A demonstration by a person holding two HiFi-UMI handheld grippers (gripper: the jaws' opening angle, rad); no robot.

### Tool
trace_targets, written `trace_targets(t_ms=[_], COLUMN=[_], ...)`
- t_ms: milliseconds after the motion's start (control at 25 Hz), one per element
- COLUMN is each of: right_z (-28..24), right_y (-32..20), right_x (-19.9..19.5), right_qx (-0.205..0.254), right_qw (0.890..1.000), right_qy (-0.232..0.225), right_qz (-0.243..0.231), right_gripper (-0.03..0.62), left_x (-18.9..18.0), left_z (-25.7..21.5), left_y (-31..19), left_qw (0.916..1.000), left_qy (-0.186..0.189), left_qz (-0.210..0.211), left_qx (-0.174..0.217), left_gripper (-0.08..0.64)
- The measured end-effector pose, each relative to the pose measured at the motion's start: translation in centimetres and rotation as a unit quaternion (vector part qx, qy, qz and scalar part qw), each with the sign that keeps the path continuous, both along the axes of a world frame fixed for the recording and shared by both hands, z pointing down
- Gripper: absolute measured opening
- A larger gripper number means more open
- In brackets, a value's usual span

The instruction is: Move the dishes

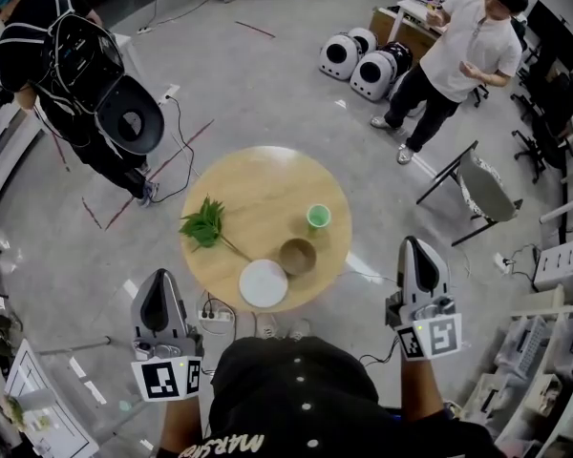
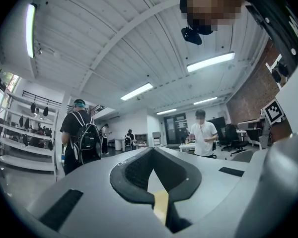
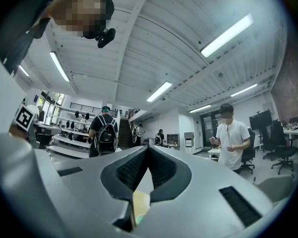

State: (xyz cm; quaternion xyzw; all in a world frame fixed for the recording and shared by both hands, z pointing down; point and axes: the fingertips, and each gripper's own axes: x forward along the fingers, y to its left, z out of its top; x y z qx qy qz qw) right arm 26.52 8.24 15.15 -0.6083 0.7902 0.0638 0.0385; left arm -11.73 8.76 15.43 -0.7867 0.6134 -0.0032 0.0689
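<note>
On the round wooden table (image 1: 267,184) lie a white plate (image 1: 264,282) at the near edge, a brown bowl (image 1: 297,256) just right of it, a green cup (image 1: 318,217) further back and a leafy green sprig (image 1: 205,224) to the left. Held level short of the table's near left side, my left gripper (image 1: 159,281) has its jaws shut with nothing between them; its own view shows the jaw tips (image 2: 152,150) meeting. To the right of the table, my right gripper (image 1: 413,247) is likewise shut and empty, tips (image 3: 147,148) together. Neither gripper touches a dish.
A person with a black backpack (image 1: 72,60) stands at the far left, and a person in a white shirt (image 1: 463,51) at the far right. A grey folding chair (image 1: 479,187) is right of the table. A power strip (image 1: 216,319) lies on the floor by the table's near edge.
</note>
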Motion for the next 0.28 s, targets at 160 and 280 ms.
trace_targets(t_ms=[160,280], right_z=[-0.14,-0.10], right_y=[-0.28,-0.50], right_x=[-0.32,-0.60], right_qx=[0.002,0.002], right_qw=[1.000,1.000], right_qy=[0.000,-0.001], right_qz=[-0.003,-0.006], right_gripper=[-0.006,-0.006], left_x=[-0.07,-0.02], left_z=[-0.14,-0.06], left_y=[0.03,0.08], left_qw=[1.0000,1.0000], left_qy=[0.000,0.001], left_qz=[-0.002,-0.001], left_qx=[0.001,0.002], left_gripper=[0.017,0.017])
